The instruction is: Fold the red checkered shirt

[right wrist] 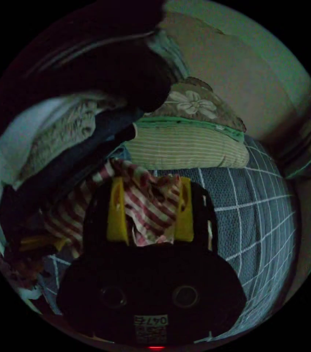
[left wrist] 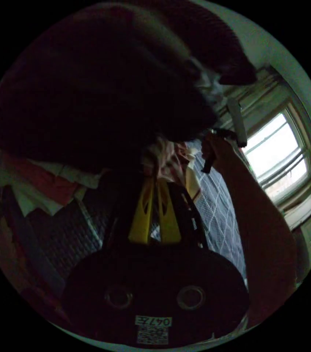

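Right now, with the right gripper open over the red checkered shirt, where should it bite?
Probably the bunched ridge of the red checkered shirt already lying between the right gripper jaws. Drive straight forward along the jaw axis toward the striped pillow and close. The folds stand up there, so both jaws should catch cloth rather than the grid bedcover.

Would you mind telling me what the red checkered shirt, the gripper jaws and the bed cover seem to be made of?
The red checkered shirt looks like soft woven cloth, matte: it crumples and drapes in loose folds. The right gripper has yellow jaws that look like hard moulded plastic, smooth, with cut-out slots. The bed cover, grey with white grid lines, seems a thicker fabric, perhaps quilted; the dim light leaves that open.
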Demonstrator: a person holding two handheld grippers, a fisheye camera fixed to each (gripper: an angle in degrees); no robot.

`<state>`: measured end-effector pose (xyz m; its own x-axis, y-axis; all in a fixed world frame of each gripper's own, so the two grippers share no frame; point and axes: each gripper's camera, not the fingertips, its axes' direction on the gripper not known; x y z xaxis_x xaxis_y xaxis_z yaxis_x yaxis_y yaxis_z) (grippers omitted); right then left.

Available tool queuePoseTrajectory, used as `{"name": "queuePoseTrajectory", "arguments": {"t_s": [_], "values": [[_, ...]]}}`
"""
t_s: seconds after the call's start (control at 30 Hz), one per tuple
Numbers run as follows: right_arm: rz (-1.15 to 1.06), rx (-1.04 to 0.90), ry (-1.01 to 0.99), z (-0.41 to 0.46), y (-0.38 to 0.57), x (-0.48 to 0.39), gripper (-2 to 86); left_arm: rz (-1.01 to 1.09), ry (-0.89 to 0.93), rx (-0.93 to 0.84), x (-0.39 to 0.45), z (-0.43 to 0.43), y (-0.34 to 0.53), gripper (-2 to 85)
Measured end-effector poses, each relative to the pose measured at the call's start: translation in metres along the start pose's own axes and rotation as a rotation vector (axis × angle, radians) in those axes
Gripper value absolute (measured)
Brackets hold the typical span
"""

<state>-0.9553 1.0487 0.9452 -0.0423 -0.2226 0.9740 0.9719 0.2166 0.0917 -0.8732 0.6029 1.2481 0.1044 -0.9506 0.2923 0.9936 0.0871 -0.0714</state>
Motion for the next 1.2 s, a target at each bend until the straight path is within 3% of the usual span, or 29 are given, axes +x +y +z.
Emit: {"name": "queuePoseTrajectory", "arguments": {"t_s": [0.13,0.3,0.47,0.6,0.77,1.0,1.1,1.2], "values": [[0.033,0.009,-0.002,-0.018,-0.006,0.021,11.2,0.154,0.006,0.035,0.014,-0.023,0.016,-0.9],[0.150,0.320,0.183,-0.058,0.035,0.027,0.6,0.290,0.122,0.219,0.017,-0.037,0.026,-1.0],[0.132,0.217,0.183,-0.030,0.037,0.026,-0.3,0.264,0.038,0.173,0.027,-0.025,0.011,-1.0],[0.132,0.124,0.239,0.009,0.012,0.033,-0.5,0.247,-0.188,0.145,0.031,-0.009,0.004,-1.0],[0.201,-0.111,0.184,0.078,-0.004,0.063,-0.5,0.231,-0.178,0.182,0.023,-0.011,0.018,-1.0],[0.359,0.012,0.056,0.060,0.015,0.081,-0.5,0.258,-0.206,0.191,0.027,-0.009,0.036,-1.0],[0.260,0.216,0.037,0.018,0.028,0.053,-0.5,0.219,-0.165,0.166,0.022,-0.012,0.042,-1.0],[0.116,0.230,-0.030,0.005,0.019,0.016,-0.1,0.330,-0.174,0.251,0.038,-0.024,0.059,-1.0]]}}
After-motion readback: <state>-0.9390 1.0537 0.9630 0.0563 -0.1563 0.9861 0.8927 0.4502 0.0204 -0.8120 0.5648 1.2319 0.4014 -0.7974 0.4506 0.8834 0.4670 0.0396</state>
